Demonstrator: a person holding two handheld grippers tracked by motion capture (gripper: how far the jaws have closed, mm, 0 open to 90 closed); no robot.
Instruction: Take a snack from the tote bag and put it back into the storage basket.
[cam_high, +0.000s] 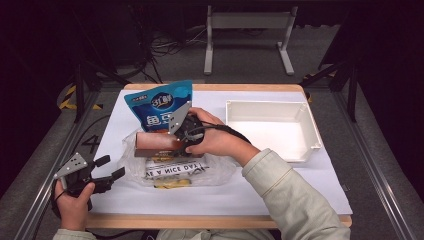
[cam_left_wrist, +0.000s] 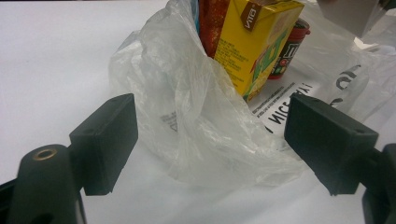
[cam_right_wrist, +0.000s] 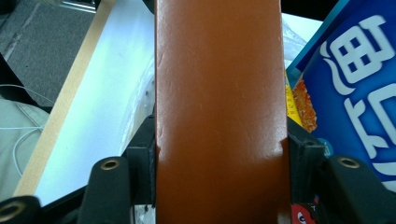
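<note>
The work reads as emptying the clear plastic bag (cam_high: 175, 167) into the white tray (cam_high: 270, 130), and it has barely begun: the tray at the surface's far right corner holds nothing. The right gripper (cam_high: 175, 137) pinches a brown box (cam_right_wrist: 219, 112) over the bag near the surface's middle. A blue snack pouch (cam_high: 162, 107), yellow drink carton (cam_left_wrist: 254, 44) and red can (partly hidden) remain. The left gripper (cam_high: 107, 172) waits spread at the near left edge.

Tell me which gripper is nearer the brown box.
Right. The right gripper is shut on the brown box, at the plastic bag; the left gripper sits open off the bag's left edge, apart.
</note>
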